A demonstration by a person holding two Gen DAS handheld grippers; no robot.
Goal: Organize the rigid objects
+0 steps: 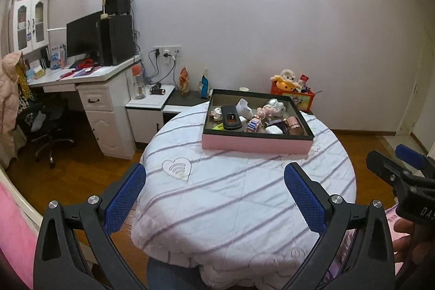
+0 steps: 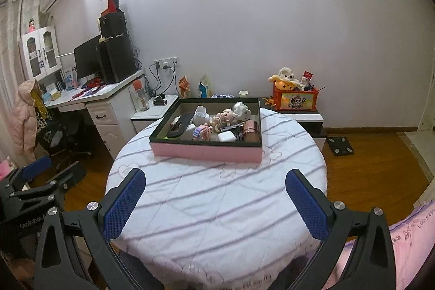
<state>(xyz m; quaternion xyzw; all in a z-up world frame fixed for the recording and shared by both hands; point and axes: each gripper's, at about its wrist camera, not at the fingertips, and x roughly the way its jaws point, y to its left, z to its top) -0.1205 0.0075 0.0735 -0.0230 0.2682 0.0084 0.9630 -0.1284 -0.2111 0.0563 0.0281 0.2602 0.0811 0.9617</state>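
A pink tray with a dark rim sits at the far side of a round table covered in a white striped cloth. Inside lie a black case, a white cup, a white earbud case, a rose-gold cylinder and small figurines. My left gripper is open over the near part of the table, holding nothing. My right gripper is open too, also empty, well short of the tray.
A white desk with a monitor and a black office chair stand to the left. An orange toy box rests on a low cabinet behind the table. Wooden floor surrounds the table. A scale lies at right.
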